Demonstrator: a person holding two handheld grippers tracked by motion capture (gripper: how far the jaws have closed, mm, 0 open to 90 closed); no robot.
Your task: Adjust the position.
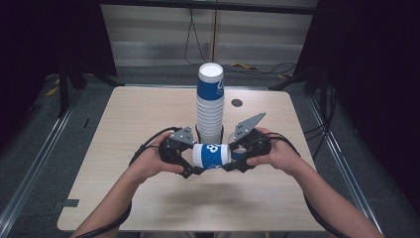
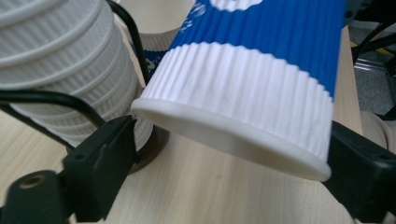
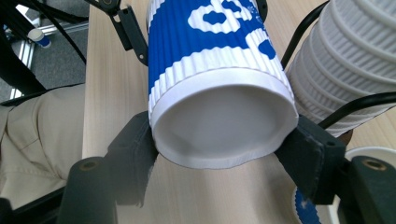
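- Fingers of the right gripper (image 3: 224, 168) are pressed on both sides of the narrow base end of a blue and white paper cup (image 1: 212, 155); the base looks a little squeezed out of round in the right gripper view, so this grip is firm.
- Fingers of the left gripper (image 2: 229, 161) stand at the two sides of the wide rim of the same cup. The right-hand one touches the rim; at the left-hand one I cannot tell if there is contact or a small gap.
- Cup lies on its side in the air, between the two grippers and just above the desk (image 1: 148, 114), near the front edge where the person's hands (image 1: 148, 163) come in.
- Stack of the same cups (image 1: 210, 104) stands upright on the desk just behind the held cup, very near to it. Another cup rim shows beside the foot of the stack.
- My judgement is that the step in hand is to pass or to turn the cup between the grippers. To do it well:
  - press lightly, because the paper wall bends easily;
  - one gripper must hold well before the other lets go;
  - keep the cup and the cables away from the tall stack, which may tip with a small push.
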